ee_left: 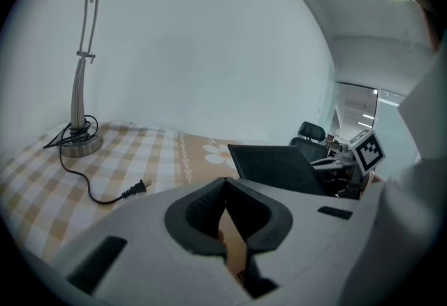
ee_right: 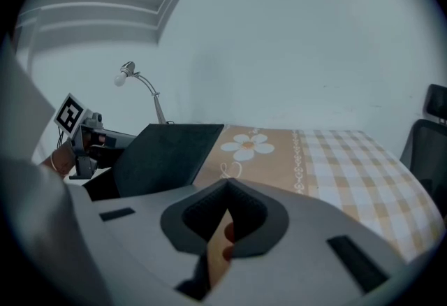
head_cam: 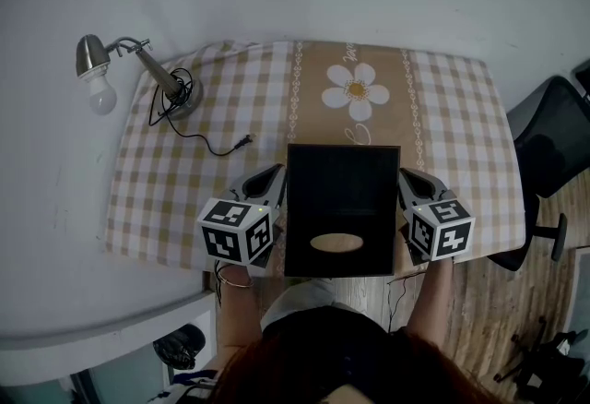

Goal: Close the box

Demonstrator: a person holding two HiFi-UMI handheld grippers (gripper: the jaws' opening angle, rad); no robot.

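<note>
The box (head_cam: 341, 199) is black with a tan oval (head_cam: 336, 243) near its front edge, and it sits at the near edge of the table. In both gripper views its black lid (ee_left: 276, 166) (ee_right: 167, 154) stands tilted up. My left gripper (head_cam: 267, 181) is against the box's left side, and my right gripper (head_cam: 417, 181) is against its right side. The left gripper (ee_left: 225, 189) has its jaws pressed together on a thin brown cardboard flap (ee_left: 234, 249). A like brown flap (ee_right: 218, 245) is pinched in the right gripper (ee_right: 227, 191).
A checked tablecloth (head_cam: 184, 181) with a daisy print (head_cam: 356, 89) covers the table. A desk lamp (head_cam: 138, 70) stands at the far left, its cord and plug (head_cam: 244, 142) lying toward the box. A black office chair (head_cam: 548, 148) is at the right.
</note>
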